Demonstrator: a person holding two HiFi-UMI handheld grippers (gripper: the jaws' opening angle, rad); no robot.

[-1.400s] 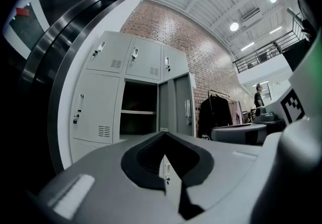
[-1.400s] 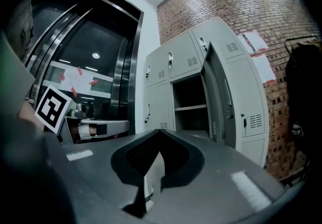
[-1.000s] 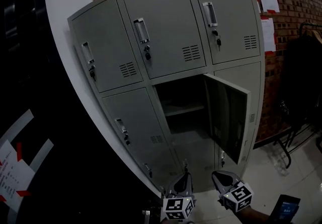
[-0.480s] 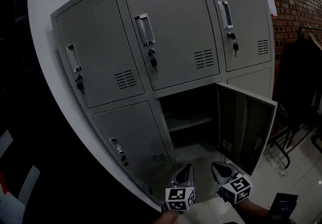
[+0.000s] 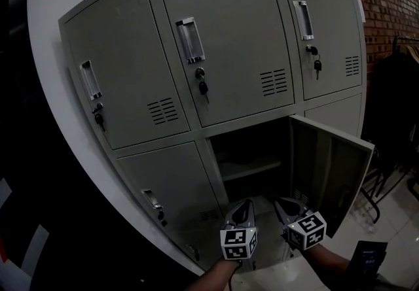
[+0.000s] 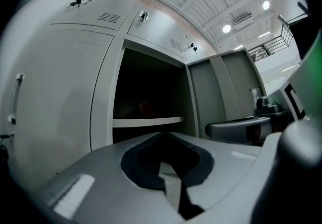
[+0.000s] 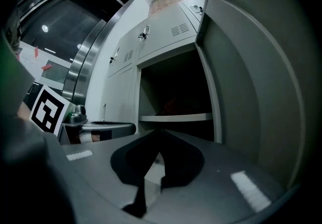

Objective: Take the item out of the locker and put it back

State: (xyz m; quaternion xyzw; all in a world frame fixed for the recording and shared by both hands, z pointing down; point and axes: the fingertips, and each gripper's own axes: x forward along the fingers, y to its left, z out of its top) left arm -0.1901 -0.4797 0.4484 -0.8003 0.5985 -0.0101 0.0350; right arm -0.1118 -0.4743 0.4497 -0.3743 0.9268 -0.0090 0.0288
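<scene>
2 hand-held grey two-jaw grippers, each carrying a black-and-white marker cube, point level at the open lower-middle compartment (image 5: 252, 149) of a grey sheet-metal locker bank (image 5: 229, 34). The left gripper (image 5: 243, 205) and the right gripper (image 5: 288, 203) sit side by side near the compartment's front opening. Both pairs of jaws are closed tip to tip, with nothing between them. The compartment's grey metal door (image 5: 330, 165) stands swung out at the right edge. The 3 upper doors are shut, with keys hanging in their locks. A pale horizontal shelf (image 5: 252, 169) crosses the compartment. A dim, dark reddish shape (image 7: 173, 105) appears to lie on the shelf behind its front edge. It is probably the item, though too dark to identify. Progress, as judged: the door is already open and the item is not yet grasped. Remaining: reach in, grip the item, draw it out, then return it to the shelf.
</scene>
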